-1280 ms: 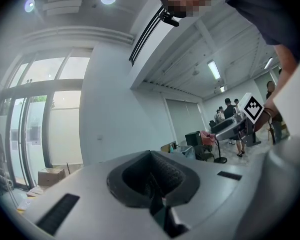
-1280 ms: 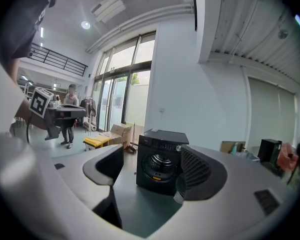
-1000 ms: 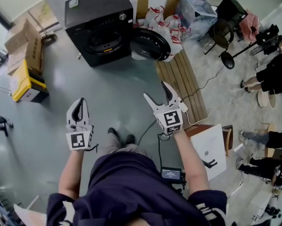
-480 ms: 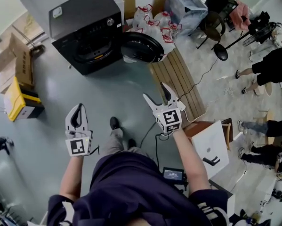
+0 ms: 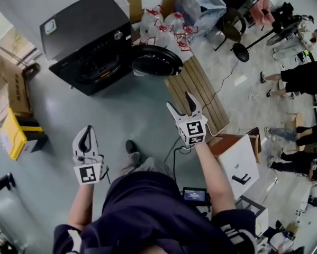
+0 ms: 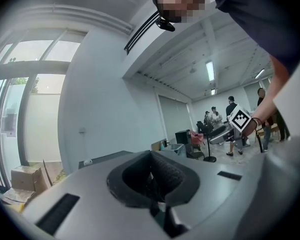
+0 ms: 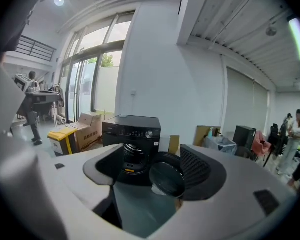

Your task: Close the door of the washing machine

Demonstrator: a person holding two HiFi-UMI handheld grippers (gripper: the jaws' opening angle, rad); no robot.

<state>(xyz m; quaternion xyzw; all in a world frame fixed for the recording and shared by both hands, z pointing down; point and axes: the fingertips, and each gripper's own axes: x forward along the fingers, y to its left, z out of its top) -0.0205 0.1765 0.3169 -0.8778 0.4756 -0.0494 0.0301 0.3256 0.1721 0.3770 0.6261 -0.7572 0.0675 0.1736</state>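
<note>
I see the washing machine [image 5: 87,33], a black front-loader, standing on the grey floor at the far end of the head view. Its round door [image 5: 157,61] is swung wide open to the machine's right, with the dark glass bowl facing up and outward. Just beyond the door lie white bags [image 5: 166,25], and a slatted wooden board [image 5: 200,91] lies on the floor beside it.

My right gripper [image 5: 181,103] is held out over the floor with its jaws spread and nothing between them. It points toward the door but is well apart from it. My left gripper [image 5: 86,136] hangs lower and further back, its jaws pressed together on nothing, well away from the machine.

The right gripper view looks at the machine head-on. Between its own spread jaws it frames the control panel, the drum opening and the open door. The left gripper view tilts upward to the wall and ceiling, and only the machine's top edge shows behind its closed jaws.
</note>
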